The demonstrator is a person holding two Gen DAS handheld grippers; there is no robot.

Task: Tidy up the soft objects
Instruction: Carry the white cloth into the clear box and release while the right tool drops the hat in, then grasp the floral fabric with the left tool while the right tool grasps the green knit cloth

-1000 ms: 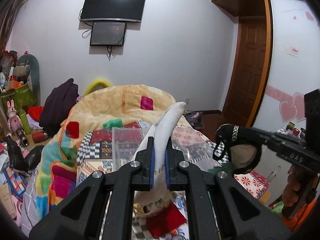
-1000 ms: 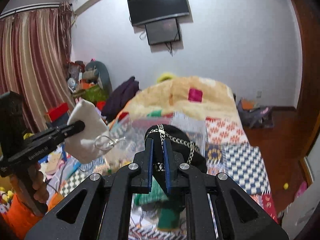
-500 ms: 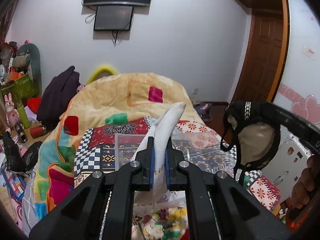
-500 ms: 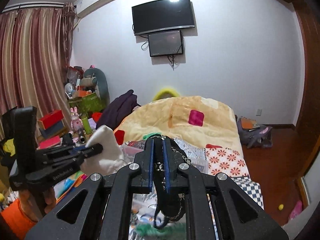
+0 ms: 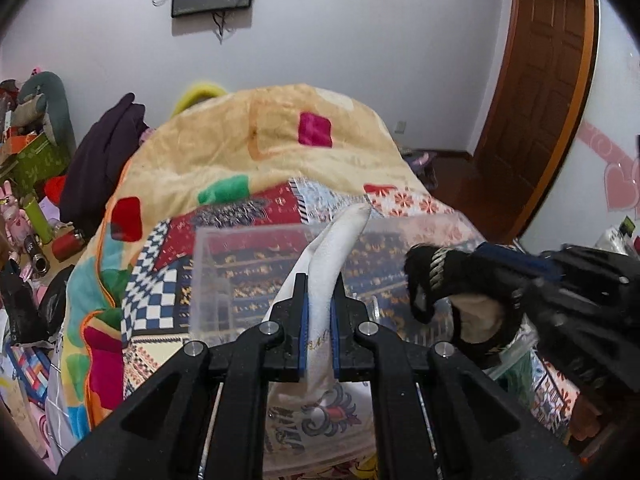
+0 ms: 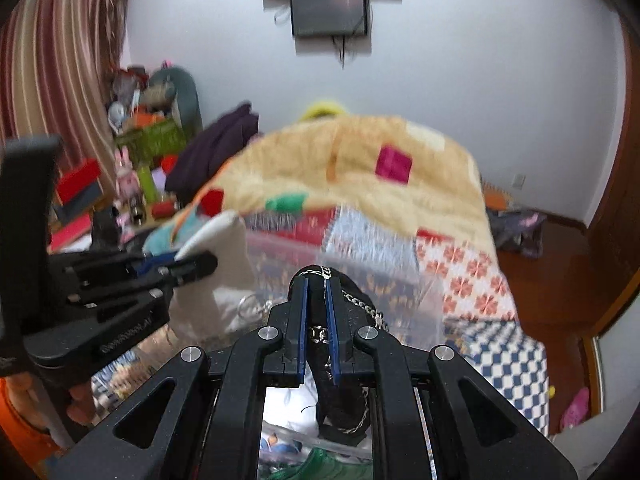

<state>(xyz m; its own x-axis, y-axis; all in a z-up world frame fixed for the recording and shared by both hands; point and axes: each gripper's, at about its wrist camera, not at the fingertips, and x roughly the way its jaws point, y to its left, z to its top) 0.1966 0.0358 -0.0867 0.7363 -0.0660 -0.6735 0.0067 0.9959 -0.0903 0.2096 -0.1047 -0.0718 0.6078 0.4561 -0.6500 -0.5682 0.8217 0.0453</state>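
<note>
My left gripper (image 5: 319, 280) is shut on a white cloth pouch (image 5: 338, 240) with a printed design, holding it over a clear plastic storage box (image 5: 224, 272) on the bed. It also shows in the right wrist view (image 6: 224, 248), held by the left gripper (image 6: 196, 264). My right gripper (image 6: 316, 284) is shut on a black cap with a silver chain (image 6: 352, 300), also above the box (image 6: 360, 264). In the left wrist view the cap (image 5: 452, 276) hangs from the right gripper (image 5: 492, 256) at the right.
A patchwork quilt (image 5: 248, 216) and a yellow blanket (image 5: 272, 136) cover the bed. Cluttered shelves and toys (image 5: 28, 152) stand at the left, a dark garment (image 5: 104, 156) beside them. A wooden door (image 5: 536, 92) is at the right. Clothes lie below the right gripper (image 6: 320, 464).
Both grippers have tilted and moved down toward the clear box. The white pouch and the black cap now sit lower, over the box, still gripped.
</note>
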